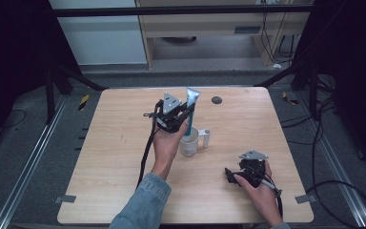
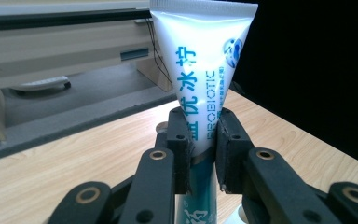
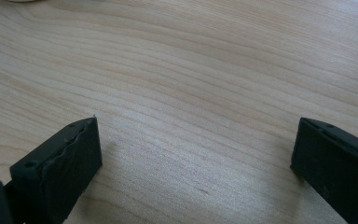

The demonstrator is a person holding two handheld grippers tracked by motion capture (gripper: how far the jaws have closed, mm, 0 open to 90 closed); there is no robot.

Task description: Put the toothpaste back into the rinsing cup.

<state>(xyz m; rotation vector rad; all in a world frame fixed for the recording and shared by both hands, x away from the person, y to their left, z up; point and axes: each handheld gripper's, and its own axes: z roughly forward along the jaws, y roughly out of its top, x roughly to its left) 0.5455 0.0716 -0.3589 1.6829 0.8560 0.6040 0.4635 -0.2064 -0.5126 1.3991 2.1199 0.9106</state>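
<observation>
The tube is white with teal lettering, turning teal lower down. The mug is white. The surface shows pale wood grain; the left claw is black.

The tube stands upright in the cup at the table's middle (a dark disc lies behind it).

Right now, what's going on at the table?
A person works at a wooden table with a gripper in each hand. The left gripper is shut on a white and teal toothpaste tube, held upright with its lower end in the white mug; whether the tube touches the mug's bottom is hidden. The right gripper rests low over bare wood near the table's right front, jaws wide apart, holding nothing.
</observation>
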